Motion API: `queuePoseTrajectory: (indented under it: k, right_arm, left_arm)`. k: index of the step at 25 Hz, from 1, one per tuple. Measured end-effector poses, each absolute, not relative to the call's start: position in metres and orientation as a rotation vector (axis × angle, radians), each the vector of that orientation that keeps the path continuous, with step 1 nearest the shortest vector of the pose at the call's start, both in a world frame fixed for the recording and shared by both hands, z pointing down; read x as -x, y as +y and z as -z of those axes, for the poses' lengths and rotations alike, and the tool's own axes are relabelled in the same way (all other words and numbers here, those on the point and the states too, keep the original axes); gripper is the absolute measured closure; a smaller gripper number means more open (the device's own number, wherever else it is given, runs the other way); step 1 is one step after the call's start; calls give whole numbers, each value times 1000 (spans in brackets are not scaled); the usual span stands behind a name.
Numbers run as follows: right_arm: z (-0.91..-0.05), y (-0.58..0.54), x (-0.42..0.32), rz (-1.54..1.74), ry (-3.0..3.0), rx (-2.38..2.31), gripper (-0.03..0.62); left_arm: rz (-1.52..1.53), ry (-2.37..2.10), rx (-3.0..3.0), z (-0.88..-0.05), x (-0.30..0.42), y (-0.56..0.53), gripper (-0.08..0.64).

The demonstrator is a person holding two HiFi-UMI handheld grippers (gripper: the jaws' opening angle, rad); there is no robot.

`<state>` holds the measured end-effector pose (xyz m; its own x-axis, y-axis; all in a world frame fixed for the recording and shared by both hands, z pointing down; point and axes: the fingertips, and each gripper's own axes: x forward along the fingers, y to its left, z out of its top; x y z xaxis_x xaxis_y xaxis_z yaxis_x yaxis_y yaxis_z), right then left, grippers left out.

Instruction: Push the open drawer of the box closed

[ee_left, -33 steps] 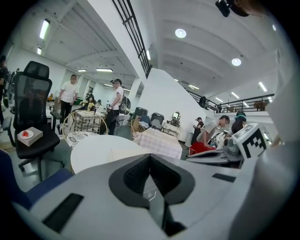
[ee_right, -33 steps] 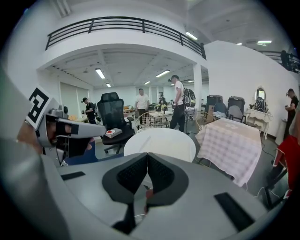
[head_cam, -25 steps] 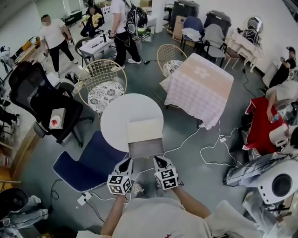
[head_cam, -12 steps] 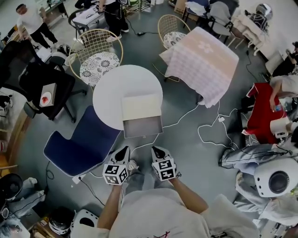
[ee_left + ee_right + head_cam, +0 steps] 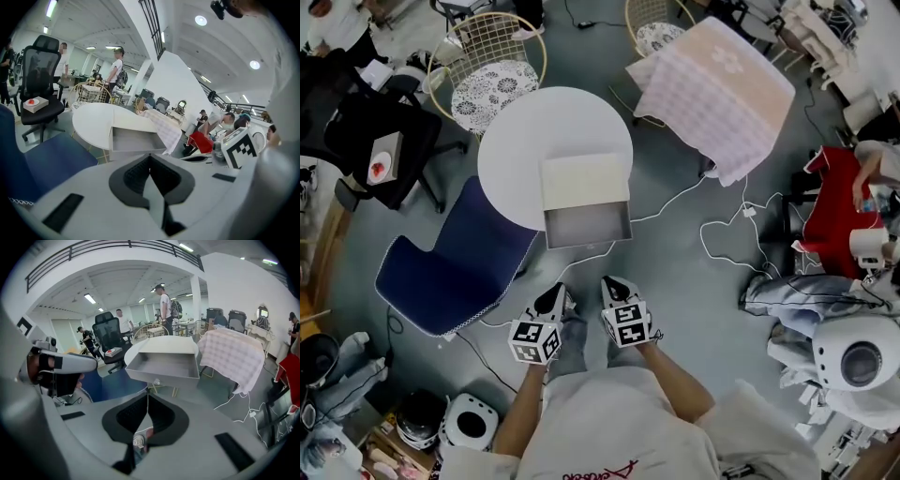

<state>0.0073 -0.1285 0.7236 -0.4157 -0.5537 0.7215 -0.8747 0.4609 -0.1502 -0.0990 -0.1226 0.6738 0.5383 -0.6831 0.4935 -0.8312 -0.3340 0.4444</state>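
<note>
A pale box (image 5: 584, 180) sits on the near part of a round white table (image 5: 516, 141). Its grey drawer (image 5: 587, 225) is pulled out toward me, past the table's edge, and looks empty. Both grippers hang low in front of my body, short of the drawer's front. My left gripper (image 5: 555, 300) and my right gripper (image 5: 614, 286) are side by side, both shut with nothing between the jaws. The left gripper view has the open drawer (image 5: 136, 140) ahead of the shut left gripper (image 5: 149, 157). The right gripper view shows the drawer's front and small knob (image 5: 156, 381) just beyond the shut right gripper (image 5: 147, 397).
A blue chair (image 5: 450, 272) stands left of the table, with a black office chair (image 5: 366, 141) and a wire chair (image 5: 487, 70) beyond. A cloth-covered table (image 5: 712, 84) is at the right. White cables (image 5: 722, 244) trail over the grey floor. People sit at the far right.
The head view has shifted: the table and box now lie higher in the frame. The gap between both grippers and the drawer's front has widened. Both stay shut.
</note>
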Motion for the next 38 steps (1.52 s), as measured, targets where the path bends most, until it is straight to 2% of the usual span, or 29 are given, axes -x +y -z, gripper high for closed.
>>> queuePoseTrajectory:
  k: [2,3,4,5,7,29,34,38]
  right_arm:
    - [-730,-129,-6,-727,-2120,-1170,572]
    - [-734,-130,-6,-745,-2122,-1163,540]
    - [-738,-131,-5,-760,-2123,-1157,463]
    - [-743,-132,-4,-766,-2122,-1152,428]
    - [-751,-136,-2,-760,-2111,-1147,414]
    - [-819,-202,26,-818,-2004,-1128,419]
    - [-817,-214,22,-789,-1975,-1204,500]
    - [-815,-212,23,-773,-1978,-1200,505]
  left_arm:
    - [-292,-1213,-2112,-674,97,-122,547]
    - [-294,-1212,-2113,-675,97,-121,548]
    - [-294,-1212,-2112,-675,97,-121,548]
    - [-295,-1213,-2110,-676,98,-121,548]
    - [-297,-1212,-2104,-679,100,-120,548]
    - [-320,-1223,-2052,-685,116,-110,548]
    - [-320,-1231,-2041,-689,122,-110,548]
    - [-312,-1231,-2041,-689,121,-110,548]
